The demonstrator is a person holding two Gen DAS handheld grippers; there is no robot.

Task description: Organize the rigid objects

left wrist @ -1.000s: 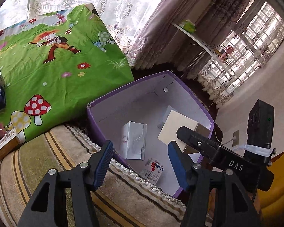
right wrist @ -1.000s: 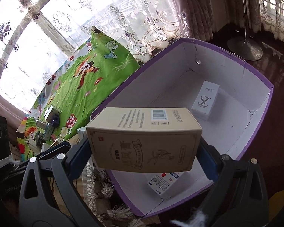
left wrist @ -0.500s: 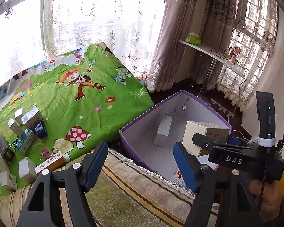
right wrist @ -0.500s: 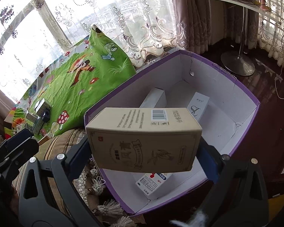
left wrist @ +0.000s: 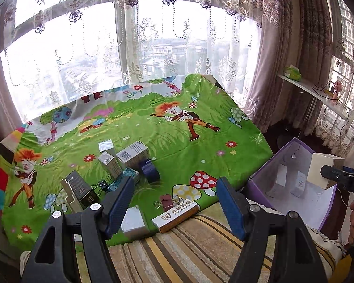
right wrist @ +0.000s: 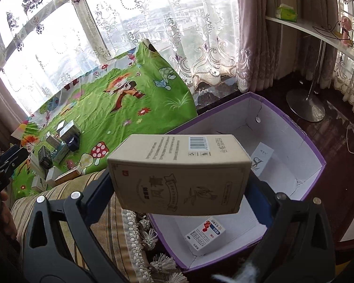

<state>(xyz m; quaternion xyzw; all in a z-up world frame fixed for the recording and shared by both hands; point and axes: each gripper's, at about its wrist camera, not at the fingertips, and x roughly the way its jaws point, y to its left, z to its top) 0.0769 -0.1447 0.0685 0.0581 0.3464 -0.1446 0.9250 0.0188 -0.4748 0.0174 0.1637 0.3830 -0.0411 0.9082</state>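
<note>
The right tongs are clamped on a tan carton, held sideways by its two ends above the near edge of the purple bin. The carton's top face carries a barcode and blocks of small print too fine to read; its front face shows a red square mark, brown Chinese characters on a scroll motif and a leaf drawing. The left tongs are spread wide with nothing between them, hanging over the near edge of the green cartoon sheet.

Inside the bin, which has white walls, a white box marked "SL" lies toward the far side and a white box with blue and red print lies at the near corner. Just past the left tongs on the sheet lies a long gold-and-white box printed "DING ZHI DENTAL", with a binder clip touching it. Further out stands a cluster of small boxes. A striped rug lies under the sheet's near edge
</note>
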